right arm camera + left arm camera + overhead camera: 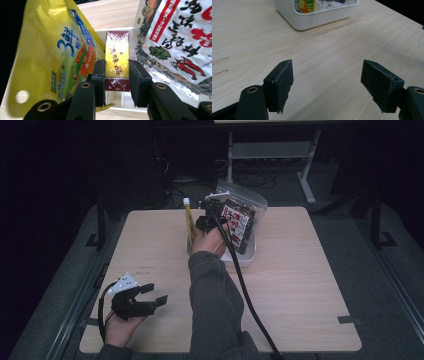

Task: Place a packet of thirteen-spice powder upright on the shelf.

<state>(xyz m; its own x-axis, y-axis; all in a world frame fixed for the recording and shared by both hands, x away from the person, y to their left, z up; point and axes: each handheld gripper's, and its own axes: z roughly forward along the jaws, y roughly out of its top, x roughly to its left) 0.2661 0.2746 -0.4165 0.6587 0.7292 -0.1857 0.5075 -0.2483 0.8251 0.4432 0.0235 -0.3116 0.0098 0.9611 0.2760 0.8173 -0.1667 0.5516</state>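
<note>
A white bin (248,256) stands at the table's middle back. In it stand a yellow pouch (188,222) and a clear bag with a red and white label (239,222). My right gripper (206,217) reaches down into the bin between them. In the right gripper view its jaws (117,65) are shut on a small yellow and maroon box (117,45), with the yellow pouch (50,55) on one side and the labelled bag (175,37) on the other. My left gripper (156,293) hovers open near the table's front left; nothing lies between its jaws (328,72).
The light wooden table (300,285) has bare surface right of and in front of the bin. The right gripper's black cable (247,295) runs across the table to its front edge. The white bin (317,18) lies ahead of the left gripper. Dark floor surrounds the table.
</note>
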